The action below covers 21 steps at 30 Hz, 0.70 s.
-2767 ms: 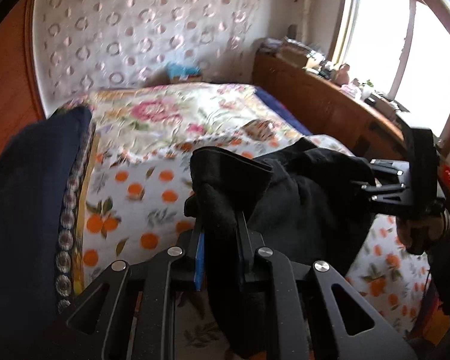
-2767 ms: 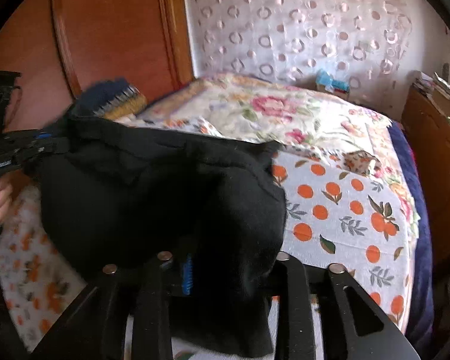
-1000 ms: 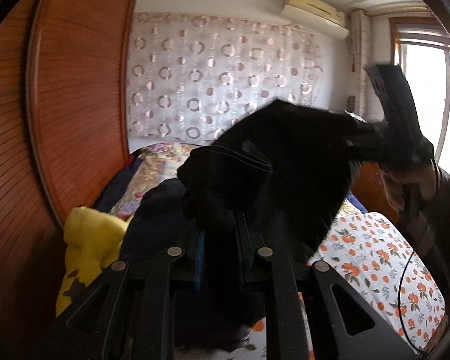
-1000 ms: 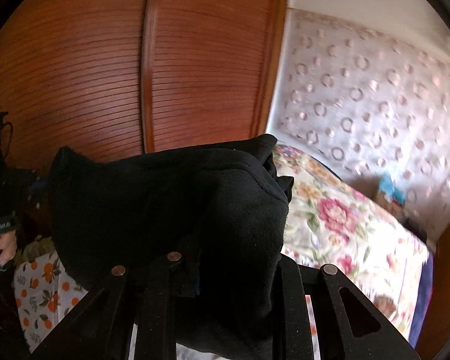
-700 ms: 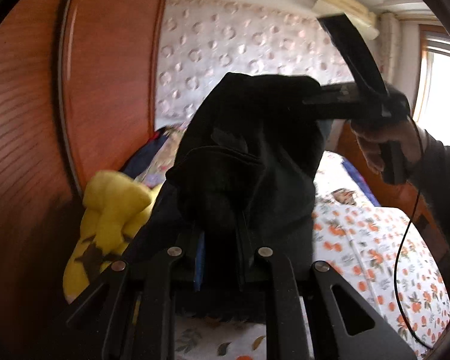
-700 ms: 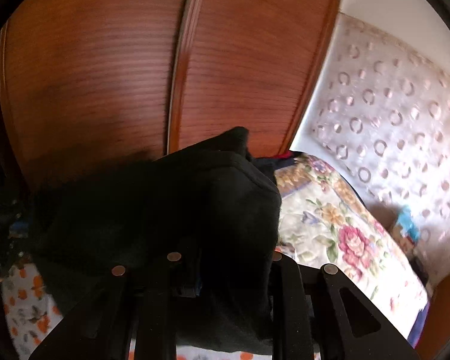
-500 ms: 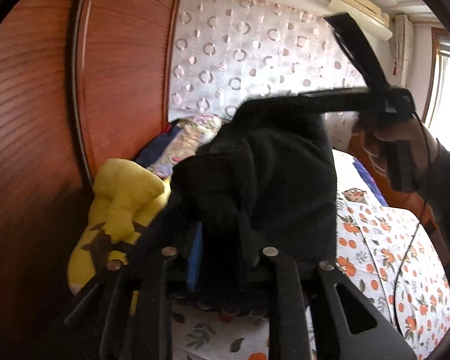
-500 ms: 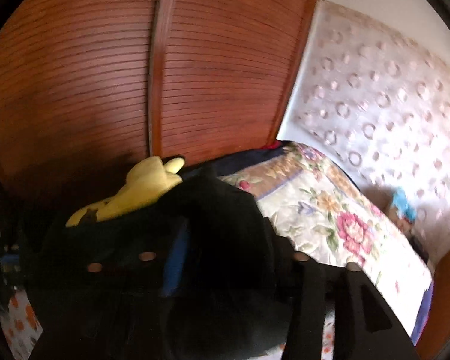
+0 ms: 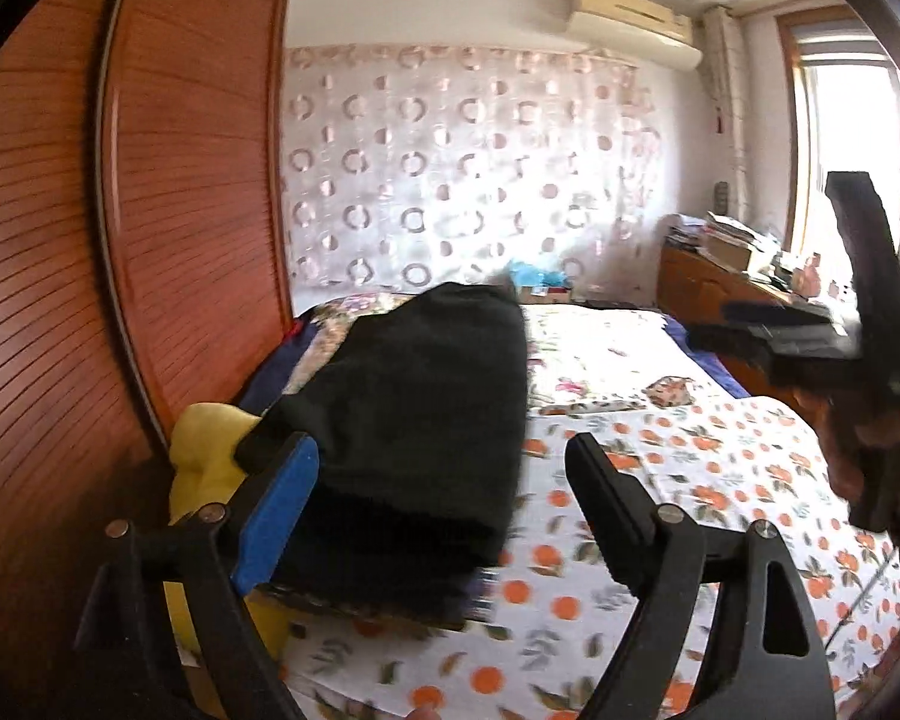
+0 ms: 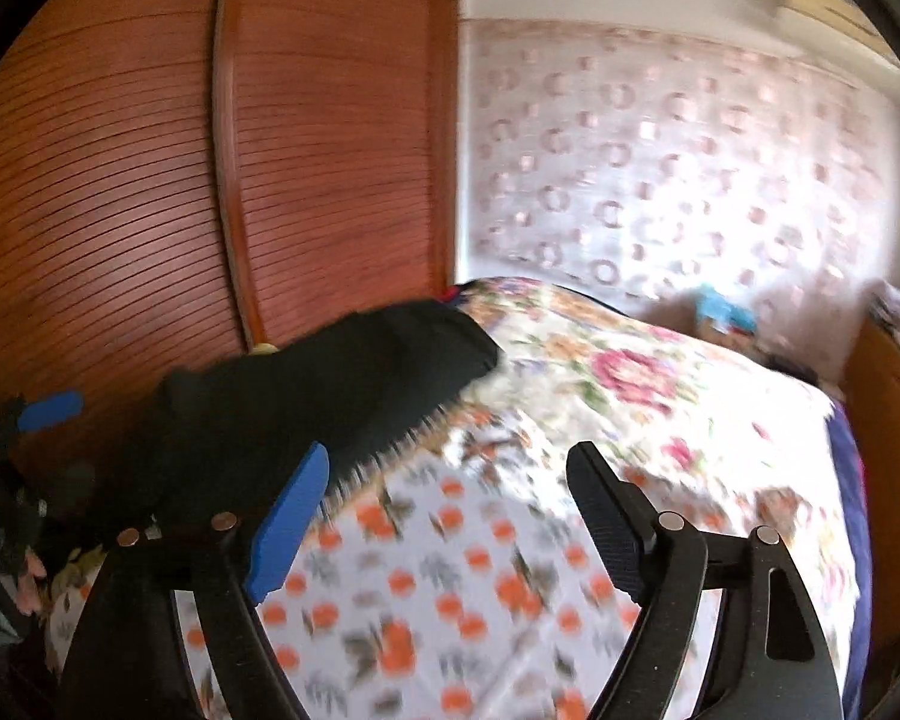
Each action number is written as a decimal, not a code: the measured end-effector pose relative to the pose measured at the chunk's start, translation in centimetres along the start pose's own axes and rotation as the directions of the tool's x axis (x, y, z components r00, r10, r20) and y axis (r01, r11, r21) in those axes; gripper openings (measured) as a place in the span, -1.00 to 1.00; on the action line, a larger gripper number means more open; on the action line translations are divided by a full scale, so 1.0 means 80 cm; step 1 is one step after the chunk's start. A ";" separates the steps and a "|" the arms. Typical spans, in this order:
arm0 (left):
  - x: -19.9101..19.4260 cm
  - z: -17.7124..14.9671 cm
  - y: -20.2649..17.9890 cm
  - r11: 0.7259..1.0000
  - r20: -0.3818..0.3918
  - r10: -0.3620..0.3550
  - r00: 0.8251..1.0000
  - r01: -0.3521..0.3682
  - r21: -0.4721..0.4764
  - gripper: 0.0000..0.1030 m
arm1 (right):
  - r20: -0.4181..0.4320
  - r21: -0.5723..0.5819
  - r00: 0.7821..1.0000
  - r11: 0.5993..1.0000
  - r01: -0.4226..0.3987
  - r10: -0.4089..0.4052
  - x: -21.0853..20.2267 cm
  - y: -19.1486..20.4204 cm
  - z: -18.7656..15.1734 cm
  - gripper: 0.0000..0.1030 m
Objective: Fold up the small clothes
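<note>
A folded black garment (image 9: 414,432) lies on top of a pile at the left side of the bed, next to the wooden wardrobe; it also shows in the right wrist view (image 10: 306,396). My left gripper (image 9: 438,456) is open and empty, its jaws wide apart just in front of the garment. My right gripper (image 10: 444,468) is open and empty, to the right of the garment above the bedspread. In the left wrist view the right gripper's body (image 9: 810,336) shows at the right edge, held by a hand.
A yellow cloth (image 9: 204,450) lies under the pile by the wardrobe door (image 9: 120,240). The bed has an orange-print sheet (image 9: 690,510) and a floral quilt (image 10: 630,378). A wooden cabinet (image 9: 708,288) with clutter stands by the window.
Both grippers held the black garment up, carried it left toward the wardrobe, then opened and let it go onto the pile. The right gripper has drawn away to the right.
</note>
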<state>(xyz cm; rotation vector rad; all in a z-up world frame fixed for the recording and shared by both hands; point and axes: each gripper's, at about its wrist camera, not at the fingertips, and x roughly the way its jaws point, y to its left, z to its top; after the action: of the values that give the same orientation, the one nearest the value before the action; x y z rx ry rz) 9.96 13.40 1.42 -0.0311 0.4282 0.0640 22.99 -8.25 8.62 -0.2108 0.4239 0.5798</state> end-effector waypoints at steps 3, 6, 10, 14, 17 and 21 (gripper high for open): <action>-0.009 0.004 -0.026 0.999 0.009 -0.030 1.000 0.030 0.012 0.65 | 0.016 0.057 0.998 0.996 0.063 -0.064 -0.042 0.006 -0.029 0.62; -0.019 0.006 -0.051 0.998 0.020 -0.053 0.998 0.052 0.025 0.65 | 0.044 0.106 0.990 0.986 0.125 -0.130 -0.085 0.024 -0.049 0.62; -0.031 0.013 -0.083 0.994 0.029 -0.098 0.995 0.097 0.058 0.65 | 0.078 0.158 0.976 0.969 0.190 -0.204 -0.120 0.043 -0.060 0.62; -0.046 0.022 -0.113 0.991 0.039 -0.115 0.993 0.111 0.080 0.65 | 0.120 0.184 0.962 0.958 0.221 -0.245 -0.150 0.076 -0.077 0.62; -0.055 0.026 -0.124 0.989 0.042 -0.138 0.990 0.135 0.064 0.65 | 0.139 0.197 0.954 0.951 0.238 -0.267 -0.155 0.098 -0.087 0.62; -0.057 0.024 -0.131 0.988 0.040 -0.142 0.989 0.139 0.065 0.65 | 0.153 0.205 0.945 0.945 0.255 -0.288 -0.146 0.110 -0.109 0.62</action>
<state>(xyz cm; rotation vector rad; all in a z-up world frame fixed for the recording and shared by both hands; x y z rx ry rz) 7.32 2.75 5.27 0.0014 0.3825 -0.0874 6.33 -9.39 5.36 -0.0380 0.2631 0.2811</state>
